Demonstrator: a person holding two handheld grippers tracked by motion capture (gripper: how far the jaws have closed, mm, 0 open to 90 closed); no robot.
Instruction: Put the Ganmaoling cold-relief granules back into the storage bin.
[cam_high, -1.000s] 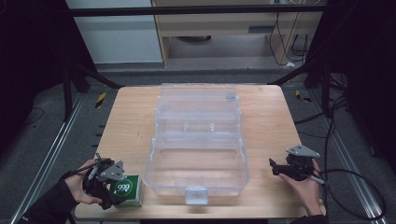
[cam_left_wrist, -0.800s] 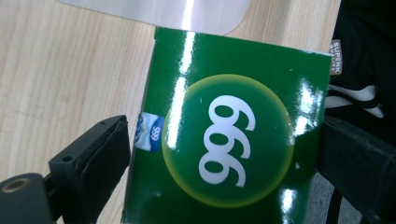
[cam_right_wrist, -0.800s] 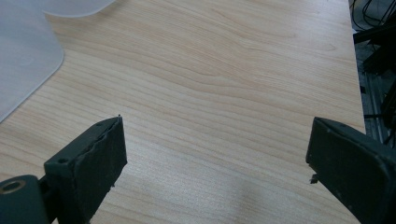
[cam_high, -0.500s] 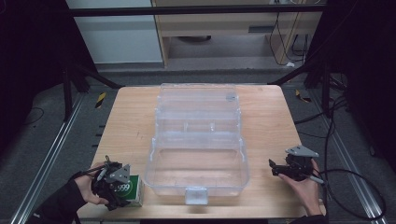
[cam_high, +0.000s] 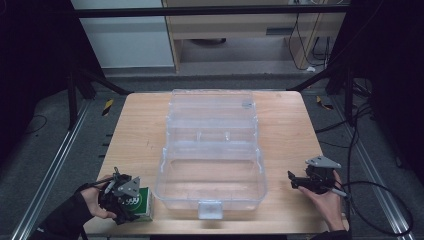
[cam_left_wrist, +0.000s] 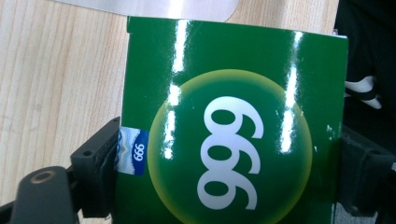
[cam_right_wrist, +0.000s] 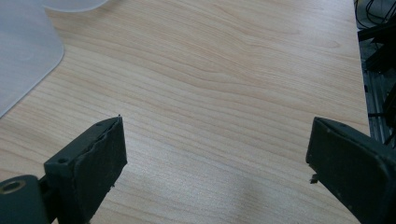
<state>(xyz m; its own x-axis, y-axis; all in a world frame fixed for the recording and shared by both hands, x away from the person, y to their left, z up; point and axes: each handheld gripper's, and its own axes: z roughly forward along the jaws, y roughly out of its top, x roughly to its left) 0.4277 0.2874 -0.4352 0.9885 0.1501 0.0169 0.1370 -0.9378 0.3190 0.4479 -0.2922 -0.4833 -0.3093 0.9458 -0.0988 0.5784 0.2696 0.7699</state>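
Left gripper (cam_high: 131, 200) on the green box (cam_left_wrist: 233, 126)

Its jaws have just been closing and now press the box's sides at the table's (cam_high: 140, 135) near-left corner, beside the clear case (cam_high: 212, 165). Right gripper (cam_high: 295, 181) gapes wide, empty.

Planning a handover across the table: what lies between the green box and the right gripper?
In the high view, the open clear plastic case sits between the green box and the right gripper.

Lab recording bay, dark frame struts (cam_high: 90, 80), floor rails (cam_high: 47, 175), trailing cables (cam_high: 380, 195), wooden table (cam_high: 140, 135)
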